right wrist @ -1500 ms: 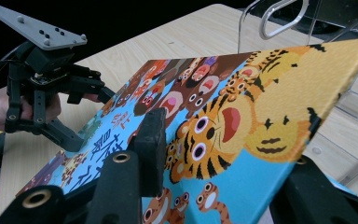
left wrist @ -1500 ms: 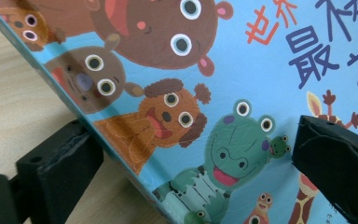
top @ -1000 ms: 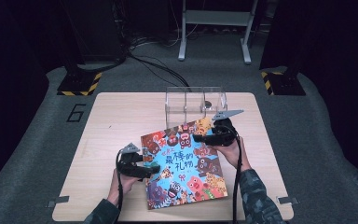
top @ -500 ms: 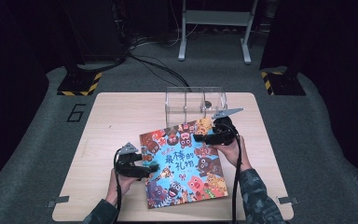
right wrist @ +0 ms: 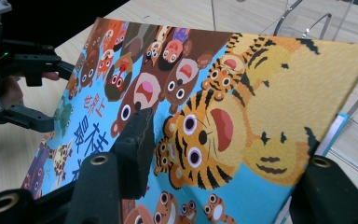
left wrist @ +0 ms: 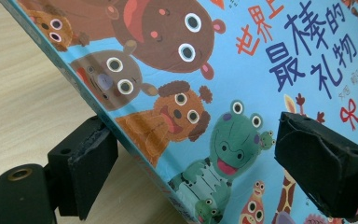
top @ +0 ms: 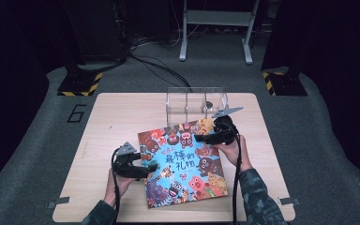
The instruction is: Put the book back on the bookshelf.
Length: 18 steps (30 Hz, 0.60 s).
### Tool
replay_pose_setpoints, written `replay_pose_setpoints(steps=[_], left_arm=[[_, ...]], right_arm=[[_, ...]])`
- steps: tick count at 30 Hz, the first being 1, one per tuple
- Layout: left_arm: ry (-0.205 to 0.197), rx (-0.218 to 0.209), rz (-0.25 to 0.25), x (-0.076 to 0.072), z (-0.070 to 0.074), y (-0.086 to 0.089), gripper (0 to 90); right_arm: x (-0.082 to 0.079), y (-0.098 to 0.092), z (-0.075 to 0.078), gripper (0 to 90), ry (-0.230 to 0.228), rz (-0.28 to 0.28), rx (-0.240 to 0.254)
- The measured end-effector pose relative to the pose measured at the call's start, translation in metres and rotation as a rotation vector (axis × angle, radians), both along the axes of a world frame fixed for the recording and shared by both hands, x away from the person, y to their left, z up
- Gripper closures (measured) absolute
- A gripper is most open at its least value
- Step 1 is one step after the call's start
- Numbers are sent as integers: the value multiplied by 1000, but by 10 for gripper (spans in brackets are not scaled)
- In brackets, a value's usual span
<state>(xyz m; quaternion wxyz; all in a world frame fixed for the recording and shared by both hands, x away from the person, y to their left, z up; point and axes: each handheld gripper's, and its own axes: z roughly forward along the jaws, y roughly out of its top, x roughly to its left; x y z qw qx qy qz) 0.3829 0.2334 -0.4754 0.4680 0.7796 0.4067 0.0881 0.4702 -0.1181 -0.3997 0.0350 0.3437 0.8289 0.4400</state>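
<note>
Dark grey carpet surrounds a pale wooden table (top: 122,112), with black stands, cables and a white metal frame in the gloom behind it. On the carpet at the left a "6" is marked beside the table's far corner.

At the left of the high view, the person's left hand (top: 115,180) holds the left gripper (top: 151,166) at the left edge of a large, square picture book with a bright blue cover crowded with cartoon animals (top: 183,161). In the left gripper view the jaws stand wide, one below the book's edge over the wood and one above the cover near a green frog; the edge passes between them, and neither pad is seen pressing on it. These jaws have just been closing a little.

That book lies in the middle of the table, turned at an angle, its near part flat on the wood. Blue and orange Chinese characters cross the cover.

Behind the book, at the table's far edge, stands a clear plastic rack with upright dividers (top: 194,101).

At the right, the right hand (top: 229,147) brings the right gripper (top: 205,137) to the book's far right corner. In the right gripper view the corner with the tiger is raised off the table between the jaws, one jaw lying on the cover; these jaws have just been opening. Whether they still pinch the corner, I cannot tell.
</note>
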Motion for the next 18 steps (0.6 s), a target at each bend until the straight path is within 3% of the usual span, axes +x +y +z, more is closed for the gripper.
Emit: replay_pose_setpoints(steps=[5,10,11,15,16,18], left_arm=[[-39,0,9,-1,6,3,145],[-53,21,20,-3,12,4,156],[-76,49,11,-2,12,5,156],[-90,58,16,-4,14,5,161],[-77,39,26,-5,14,5,162],[-96,57,10,-4,16,8,165]], right_arm=[[2,2,-1,409,1,7,-63],[1,5,1,406,1,-10,-61],[2,6,1,406,4,-9,-63],[3,8,3,402,2,-2,-74],[4,9,3,399,-4,-4,-79],[3,10,5,396,-2,-4,-84]])
